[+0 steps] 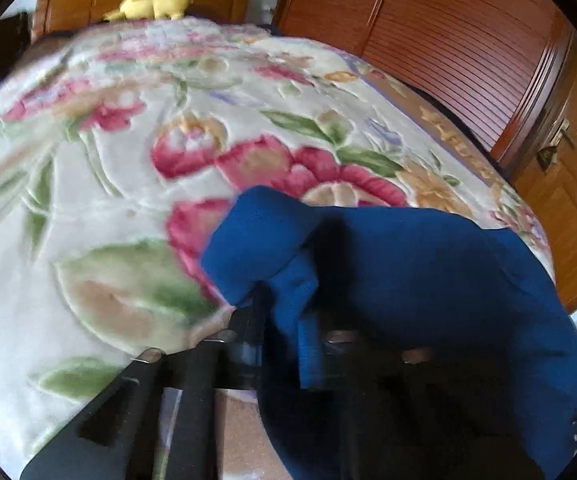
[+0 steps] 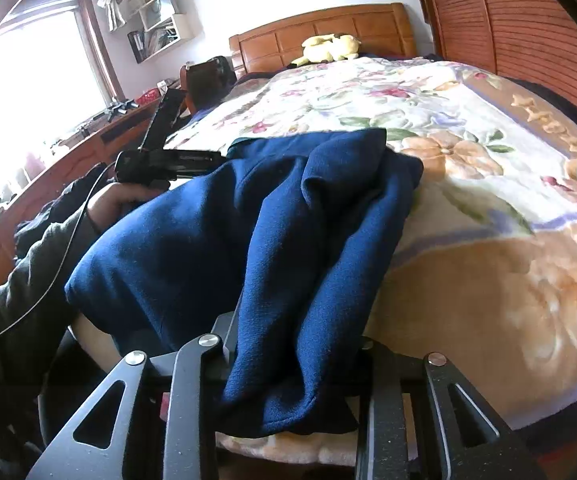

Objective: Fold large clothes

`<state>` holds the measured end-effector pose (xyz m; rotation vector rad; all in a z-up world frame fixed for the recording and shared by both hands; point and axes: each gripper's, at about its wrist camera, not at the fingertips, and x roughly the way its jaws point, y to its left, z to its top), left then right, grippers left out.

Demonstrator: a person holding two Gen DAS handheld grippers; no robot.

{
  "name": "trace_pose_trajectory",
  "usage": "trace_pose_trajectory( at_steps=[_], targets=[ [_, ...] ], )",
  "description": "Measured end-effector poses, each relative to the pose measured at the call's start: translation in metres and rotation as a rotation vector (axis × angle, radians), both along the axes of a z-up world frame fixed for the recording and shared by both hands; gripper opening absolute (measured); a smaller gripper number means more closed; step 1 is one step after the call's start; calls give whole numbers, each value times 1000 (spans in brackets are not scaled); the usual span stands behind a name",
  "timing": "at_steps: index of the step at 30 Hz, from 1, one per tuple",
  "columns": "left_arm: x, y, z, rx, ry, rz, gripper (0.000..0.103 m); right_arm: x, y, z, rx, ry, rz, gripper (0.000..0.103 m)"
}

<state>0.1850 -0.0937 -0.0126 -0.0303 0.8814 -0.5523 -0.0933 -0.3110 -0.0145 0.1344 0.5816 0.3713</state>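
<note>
Fabric filled the near frame: the blue garment [image 2: 288, 264] was bunched between the right gripper [image 2: 292, 364] fingers, which were clamped on its folded edge at the foot of the bed. Over on the left, the left gripper [image 1: 284, 336] was pinched on another fold of the same blue cloth, a corner of it standing up above the jaws. Beyond both, the garment draped onto the floral blanket [image 2: 468, 184], lying near the bed's lower end. Farther back sat a yellow plush toy [image 2: 330, 49] against the wooden headboard [image 2: 320, 26], slatted wardrobe doors [image 1: 440, 32] alongside.
</note>
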Motion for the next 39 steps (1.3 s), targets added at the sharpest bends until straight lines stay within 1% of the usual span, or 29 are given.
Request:
trace_pose_trajectory(
  at_steps=[2,3,6,9,11,13,16,17,18,19,23,24,25,27,30,32,33,34,35,36,37,39],
  targets=[
    [-7,-7,14,36,-46,-20,7,-3,-1,6,-10,-25,-4,24],
    [-11,-10,22,41,-73,-20,7,-4,-3,10,-11,-36,-3,23],
    [-24,-24,57,22,-161,-27,6,-8,-15,23,-38,-82,-15,22],
    [-38,-54,90,11,-255,-51,6,-10,-43,39,-66,-126,-63,21],
    [-41,-86,109,10,-305,-72,6,-11,-71,51,-89,-150,-99,21],
    [-37,-125,123,0,-328,-100,6,-14,-98,62,-126,-175,-144,21],
    [-24,-191,140,-36,-336,-144,6,-13,-148,77,-182,-187,-203,20],
    [-18,-220,145,-47,-338,-165,6,-13,-167,82,-196,-189,-236,21],
    [-15,-237,146,-48,-343,-175,6,-12,-186,86,-218,-188,-270,20],
    [-10,-262,148,-52,-349,-194,6,-11,-206,89,-237,-186,-294,20],
    [10,-354,147,-49,-354,-266,6,-5,-275,96,-256,-161,-413,21],
    [13,-370,145,-49,-347,-279,6,-3,-292,95,-253,-144,-435,21],
    [17,-391,141,-47,-338,-295,6,-3,-308,92,-239,-135,-461,21],
    [19,-426,135,-34,-328,-324,6,-1,-329,85,-241,-110,-509,21],
    [17,-467,119,16,-320,-364,5,0,-353,68,-230,-58,-566,22],
    [13,-478,114,71,-361,-342,5,4,-371,52,-209,-15,-604,26],
    [12,-477,112,73,-365,-337,5,7,-380,45,-197,11,-630,30],
    [12,-471,111,56,-347,-339,6,9,-388,39,-177,34,-646,36],
    [11,-465,110,39,-324,-345,7,13,-393,36,-153,45,-650,39],
    [8,-456,109,28,-313,-346,14,12,-397,37,-141,35,-669,52],
    [3,-445,108,32,-316,-350,18,10,-397,40,-158,12,-701,72],
    [-8,-424,110,23,-326,-358,27,2,-391,53,-210,-43,-763,83]
  ],
)
